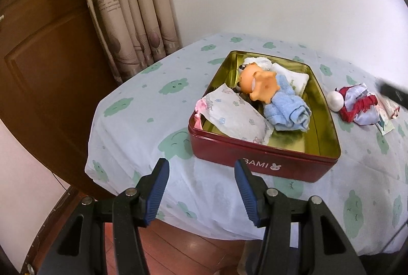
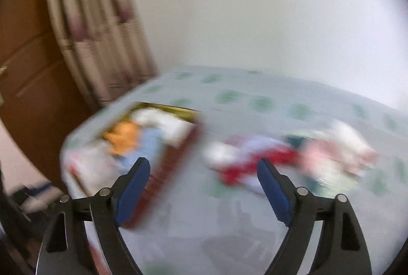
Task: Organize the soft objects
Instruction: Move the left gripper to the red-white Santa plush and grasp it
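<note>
A red tin box [image 1: 257, 160] with a gold inside sits on the table. It holds an orange plush toy [image 1: 260, 83], a rolled blue towel [image 1: 288, 109], a white patterned pouch [image 1: 234, 116] and white cloths at the back. A red, white and pale blue soft bundle [image 1: 357, 104] lies on the cloth right of the box. My left gripper [image 1: 201, 167] hangs open and empty near the table's front edge, short of the box. The right wrist view is blurred: my right gripper [image 2: 204, 167] stands wide open and empty above the cloth, between the box [image 2: 173, 167] and the red bundle [image 2: 252, 160].
A pale tablecloth with green prints [image 1: 142, 106] covers the table. Curtains [image 1: 127, 7] and a brown wooden door [image 1: 46, 58] stand at the left, a white wall behind. A dark blurred shape [image 1: 392, 91] enters at the right edge. Pinkish soft things [image 2: 339, 147] lie further right.
</note>
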The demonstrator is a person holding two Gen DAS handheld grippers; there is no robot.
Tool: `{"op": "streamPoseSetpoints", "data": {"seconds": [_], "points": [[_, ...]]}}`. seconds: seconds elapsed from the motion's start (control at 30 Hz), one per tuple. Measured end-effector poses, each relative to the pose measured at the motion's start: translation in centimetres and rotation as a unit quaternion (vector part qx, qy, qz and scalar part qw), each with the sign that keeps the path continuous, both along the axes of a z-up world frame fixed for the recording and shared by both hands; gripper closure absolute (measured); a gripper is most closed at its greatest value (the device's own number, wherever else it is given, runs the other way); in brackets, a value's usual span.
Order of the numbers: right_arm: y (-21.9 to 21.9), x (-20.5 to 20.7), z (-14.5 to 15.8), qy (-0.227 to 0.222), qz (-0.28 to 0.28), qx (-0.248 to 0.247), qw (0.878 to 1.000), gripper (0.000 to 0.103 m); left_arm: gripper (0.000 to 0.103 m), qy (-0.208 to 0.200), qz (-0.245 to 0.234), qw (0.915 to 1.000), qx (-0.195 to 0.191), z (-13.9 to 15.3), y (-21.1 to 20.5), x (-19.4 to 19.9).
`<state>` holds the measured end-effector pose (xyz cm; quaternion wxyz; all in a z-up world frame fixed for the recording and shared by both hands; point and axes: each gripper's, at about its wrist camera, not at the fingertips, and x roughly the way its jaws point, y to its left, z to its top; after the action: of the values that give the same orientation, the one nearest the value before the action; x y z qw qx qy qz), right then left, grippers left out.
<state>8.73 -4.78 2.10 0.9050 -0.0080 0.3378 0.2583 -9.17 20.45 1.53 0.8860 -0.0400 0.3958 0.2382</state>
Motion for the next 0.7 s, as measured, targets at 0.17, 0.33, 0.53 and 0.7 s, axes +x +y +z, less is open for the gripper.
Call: {"op": "streamPoseSetpoints", "data": {"seconds": [0.17, 0.33, 0.53, 0.7], "points": [[-10.9, 0.8, -2.7, 0.014, -0.128, -0.058, 0.99, 0.017, 0.048, -0.003, -0.005, 0.9998, 0.019, 0.2, -0.9, -0.2], [-18.6, 1.6, -5.0, 0.013, -0.217, -0.137, 0.966, 0.017, 0.048, -0.001, -0.012, 0.9986, 0.051, 0.2, -2.1, 0.0], [-23.0, 1.7, -5.8, 0.027, -0.27, -0.075, 0.959, 0.009, 0.048, -0.022, -0.035, 0.9945, 0.096, 0.6, -4.2, -0.1], [-23.5, 2.7, -6.0, 0.034, -0.27, -0.064, 0.96, 0.007, 0.048, -0.045, -0.094, 0.9912, 0.082, 1.5, -7.0, -0.5]]}}
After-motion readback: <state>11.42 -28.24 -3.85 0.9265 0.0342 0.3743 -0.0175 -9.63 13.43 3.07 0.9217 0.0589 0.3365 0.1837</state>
